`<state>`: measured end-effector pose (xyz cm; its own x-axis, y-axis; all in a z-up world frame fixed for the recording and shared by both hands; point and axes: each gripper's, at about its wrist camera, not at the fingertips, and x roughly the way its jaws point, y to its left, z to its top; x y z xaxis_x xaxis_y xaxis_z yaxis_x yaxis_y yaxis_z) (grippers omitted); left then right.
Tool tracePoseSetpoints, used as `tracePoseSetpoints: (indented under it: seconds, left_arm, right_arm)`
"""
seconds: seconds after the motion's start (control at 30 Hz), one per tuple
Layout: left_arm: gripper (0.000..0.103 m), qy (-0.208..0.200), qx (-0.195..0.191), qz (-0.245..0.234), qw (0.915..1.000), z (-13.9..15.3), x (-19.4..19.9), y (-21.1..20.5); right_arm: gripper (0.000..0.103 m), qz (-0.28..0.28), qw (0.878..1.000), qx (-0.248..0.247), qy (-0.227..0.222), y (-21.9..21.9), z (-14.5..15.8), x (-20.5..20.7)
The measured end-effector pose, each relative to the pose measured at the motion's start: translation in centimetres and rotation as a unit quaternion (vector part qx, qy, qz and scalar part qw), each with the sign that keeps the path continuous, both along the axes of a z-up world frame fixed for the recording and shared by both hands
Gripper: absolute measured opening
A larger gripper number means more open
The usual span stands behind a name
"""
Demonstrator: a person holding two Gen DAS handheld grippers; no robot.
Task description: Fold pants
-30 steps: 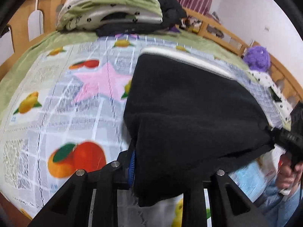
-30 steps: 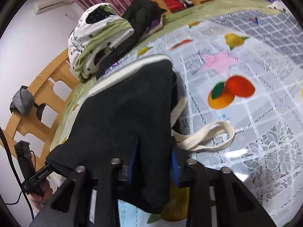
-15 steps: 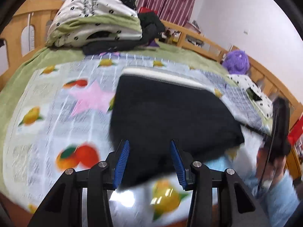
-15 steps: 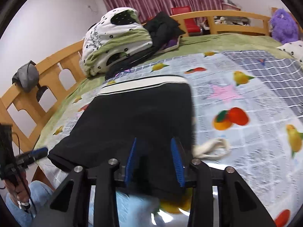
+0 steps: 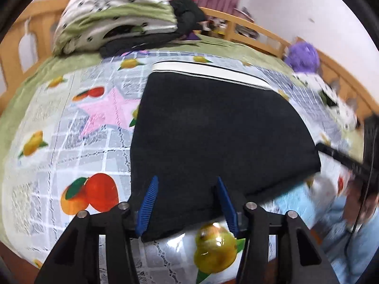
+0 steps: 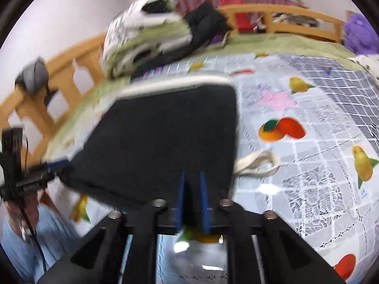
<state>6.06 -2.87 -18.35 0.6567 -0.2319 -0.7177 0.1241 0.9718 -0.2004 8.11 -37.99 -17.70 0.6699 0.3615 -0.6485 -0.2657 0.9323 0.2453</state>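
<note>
The black pants (image 5: 213,132) lie folded flat on the fruit-print bed cover, white waistband (image 5: 208,71) at the far end. My left gripper (image 5: 187,184) is open, its blue pads apart above the pants' near left corner, holding nothing. My right gripper (image 6: 192,177) has its blue pads almost together over the near right edge of the pants (image 6: 165,137); no cloth shows pinched between them. A cream drawstring loop (image 6: 258,163) sticks out on the pants' right side. Each gripper also shows in the other's view, at the frame edge.
A pile of folded bedding and dark clothes (image 5: 123,16) sits at the head of the bed. Wooden bed rails (image 6: 71,71) run round the sides. A purple plush toy (image 5: 303,56) lies at the far right. The person's light-blue trousers (image 5: 336,217) are at the near edge.
Both grippers have let go of the lifted pants edge and pulled back. The pants now lie flat. The left jaws opened wide; the right jaws opened, then narrowed again.
</note>
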Motion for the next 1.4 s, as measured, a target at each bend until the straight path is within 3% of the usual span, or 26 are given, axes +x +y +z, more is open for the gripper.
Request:
tracePoseSetpoints:
  seconds: [0.1, 0.17, 0.27, 0.4, 0.6, 0.9, 1.0, 1.07, 1.13, 1.23, 1.4]
  left_arm:
    - [0.051, 0.013, -0.014, 0.014, 0.9997, -0.9, 1.0, 0.1]
    - [0.052, 0.008, 0.002, 0.023, 0.9997, -0.9, 1.1, -0.4]
    - [0.053, 0.018, 0.026, 0.029, 0.9991, -0.4, 0.7, -1.4]
    - [0.053, 0.035, 0.026, 0.049, 0.9979, 0.8, 0.2, -1.9]
    - [0.053, 0.018, 0.029, 0.061, 0.9975, 2.7, -1.1, -2.8]
    - [0.053, 0.024, 0.051, 0.076, 0.9955, 3.5, -2.1, -2.7]
    - [0.053, 0.039, 0.044, 0.093, 0.9939, 4.4, -2.2, -1.9]
    - [0.061, 0.001, 0.032, 0.088, 0.9956, 4.9, -2.1, -1.0]
    - [0.061, -0.027, 0.034, 0.102, 0.9939, 4.3, -1.7, 0.2]
    - [0.060, 0.015, 0.008, 0.119, 0.9927, 3.0, -0.2, 2.5]
    - [0.060, 0.018, -0.021, 0.125, 0.9917, 4.5, 3.0, 4.5]
  right_arm:
    - [0.033, -0.013, 1.000, -0.019, 0.017, 0.8, -1.3, 0.9]
    - [0.033, -0.020, 0.999, -0.040, 0.015, 1.4, -1.7, 1.0]
    - [0.033, -0.025, 0.998, -0.044, 0.024, 1.4, -1.2, 0.7]
    - [0.033, -0.037, 0.997, -0.050, 0.050, 1.0, -0.7, -0.1]
    - [0.032, -0.054, 0.995, -0.066, 0.060, 0.5, 0.9, -2.0]
    - [0.040, -0.045, 0.994, -0.095, 0.018, 1.6, 4.1, -4.2]
    - [0.044, -0.045, 0.995, -0.092, 0.003, 1.7, 4.5, -3.3]
    - [0.046, -0.059, 0.994, -0.092, -0.013, 1.4, 4.7, -2.7]
    - [0.046, -0.069, 0.993, -0.088, -0.022, 0.7, 4.6, -1.9]
    - [0.046, -0.089, 0.993, -0.072, -0.015, -0.4, 4.5, 0.4]
    - [0.046, -0.096, 0.995, -0.035, -0.004, -0.9, 5.7, 6.4]
